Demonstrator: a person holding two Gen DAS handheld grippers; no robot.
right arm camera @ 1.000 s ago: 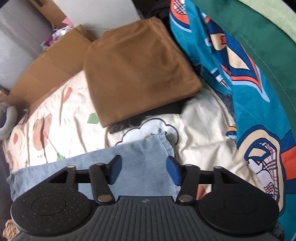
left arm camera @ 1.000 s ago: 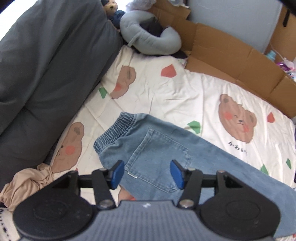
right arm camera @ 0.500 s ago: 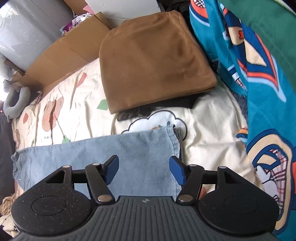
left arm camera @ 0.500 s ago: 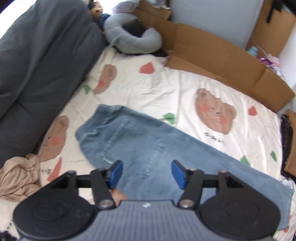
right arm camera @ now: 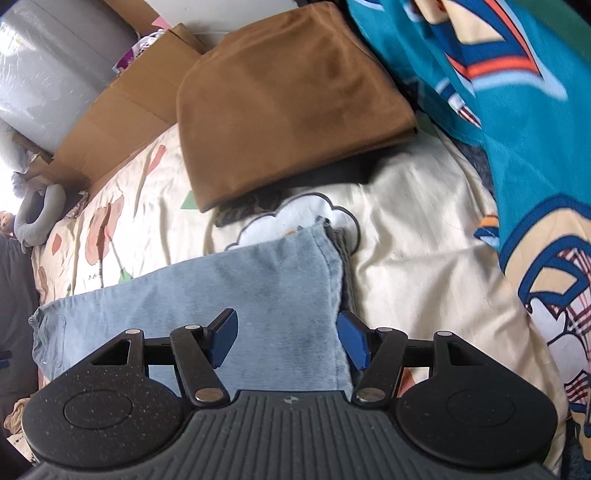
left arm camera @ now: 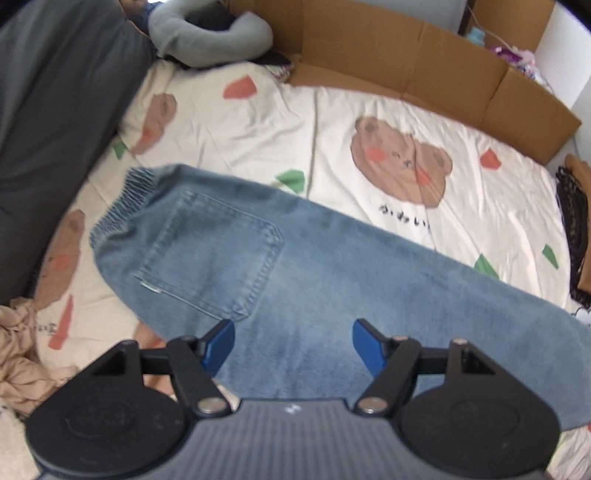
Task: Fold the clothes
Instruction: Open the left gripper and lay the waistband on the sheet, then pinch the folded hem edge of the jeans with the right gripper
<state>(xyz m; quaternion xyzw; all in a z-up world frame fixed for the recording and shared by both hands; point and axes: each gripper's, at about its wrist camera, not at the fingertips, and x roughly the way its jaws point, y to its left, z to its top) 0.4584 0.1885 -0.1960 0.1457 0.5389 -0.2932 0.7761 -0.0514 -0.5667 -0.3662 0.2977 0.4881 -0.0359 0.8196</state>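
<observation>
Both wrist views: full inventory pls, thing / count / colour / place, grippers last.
jeans: 1, light blue, flat across the bedsheet, waistband left, leg hem right
bedsheet: 1, cream with bear print, under the jeans
folded garment: 1, brown, beyond the leg hem
blanket: 1, teal patterned, right edge
cardboard: 1, brown, far edge of bed
neck pillow: 1, grey, far left corner
crumpled cloth: 1, beige, near left
left gripper: open, over the seat
right gripper: open, over the hem

One jeans [left arm camera: 303,266], one brown folded garment [right arm camera: 288,96] (atop black one), two grippers.
</observation>
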